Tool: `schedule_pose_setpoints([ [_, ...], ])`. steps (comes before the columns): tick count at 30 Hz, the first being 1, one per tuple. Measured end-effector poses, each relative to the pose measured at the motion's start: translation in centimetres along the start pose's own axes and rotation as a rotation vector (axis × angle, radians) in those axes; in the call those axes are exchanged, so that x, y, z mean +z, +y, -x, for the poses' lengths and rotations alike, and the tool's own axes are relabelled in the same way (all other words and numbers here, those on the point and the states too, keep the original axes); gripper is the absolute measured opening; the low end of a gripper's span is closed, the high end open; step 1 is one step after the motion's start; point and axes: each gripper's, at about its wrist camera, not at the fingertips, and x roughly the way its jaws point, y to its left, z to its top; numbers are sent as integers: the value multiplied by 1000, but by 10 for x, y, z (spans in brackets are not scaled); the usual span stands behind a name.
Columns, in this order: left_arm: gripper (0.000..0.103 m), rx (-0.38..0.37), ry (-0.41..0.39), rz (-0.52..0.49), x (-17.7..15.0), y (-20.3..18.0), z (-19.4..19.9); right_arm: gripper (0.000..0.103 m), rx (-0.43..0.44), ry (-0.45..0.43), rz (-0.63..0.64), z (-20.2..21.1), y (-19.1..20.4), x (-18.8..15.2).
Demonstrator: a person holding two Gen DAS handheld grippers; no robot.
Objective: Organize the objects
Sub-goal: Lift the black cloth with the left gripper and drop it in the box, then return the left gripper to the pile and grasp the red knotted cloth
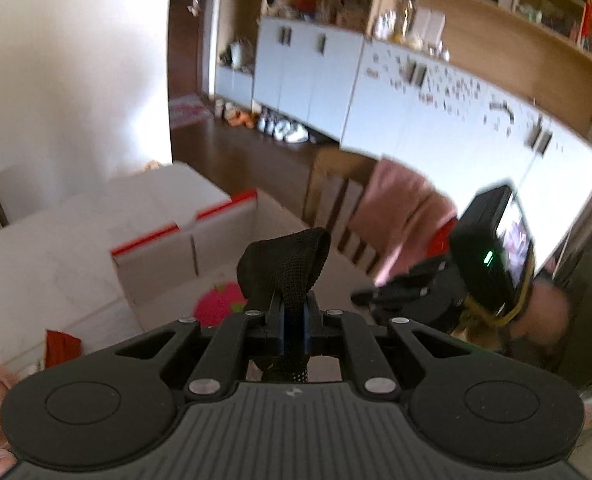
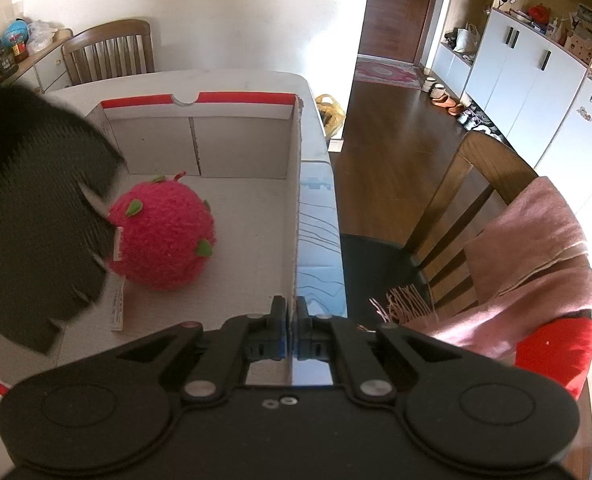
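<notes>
My left gripper is shut on a black knitted cloth, held up above the open cardboard box. The same black cloth hangs blurred at the left of the right wrist view, over the box interior. A pink plush strawberry lies inside the box and also shows in the left wrist view. My right gripper is shut on the box's right wall, pinching the cardboard edge. The right gripper's body shows at the right in the left wrist view.
The box sits on a white table. A wooden chair with a pink scarf and a red item stands to the right. Another chair stands behind the table. White cabinets line the far wall.
</notes>
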Motion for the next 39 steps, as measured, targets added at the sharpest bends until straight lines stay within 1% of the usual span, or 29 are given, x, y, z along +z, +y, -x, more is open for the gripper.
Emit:
schedule_pose_setpoints([
  [3,8,-6,60,-15,-6,-3,-21,3,0,0,-1,0,0,0],
  [4,7,-3,77,-24,-14,-4,-25,3,1,1,-1,0,0,0],
  [7,8,-6,139,-28,-23,-3,-45,3,2,2,0,-1,0,1],
  [11,8,3,201,-40,-32,-2,-68,3,3,3,0,-1,1,0],
  [17,8,2,295,-20,-41,4,-101,2,4,3,1,-1,1,1],
  [20,8,-18,337,-6,-45,5,-112,2,3,4,1,-1,1,0],
  [23,8,-22,374,-5,-49,5,-120,2,3,4,1,-1,0,0],
  [27,8,-25,396,-8,-52,4,-127,2,4,4,0,-1,0,1],
  [29,10,-21,400,-6,-54,5,-128,2,4,5,0,-2,1,0],
  [32,17,-26,396,0,-54,5,-128,2,5,5,-1,-2,1,0],
  [34,31,-32,387,2,-54,5,-127,2,6,6,-2,-2,1,-1],
  [35,34,-21,378,1,-54,6,-125,2,7,7,-4,-3,1,-2],
  [37,49,-5,361,5,-54,8,-122,2,8,8,-6,-3,0,-2],
  [39,59,0,341,22,-52,10,-119,2,8,8,-5,-3,0,-2],
])
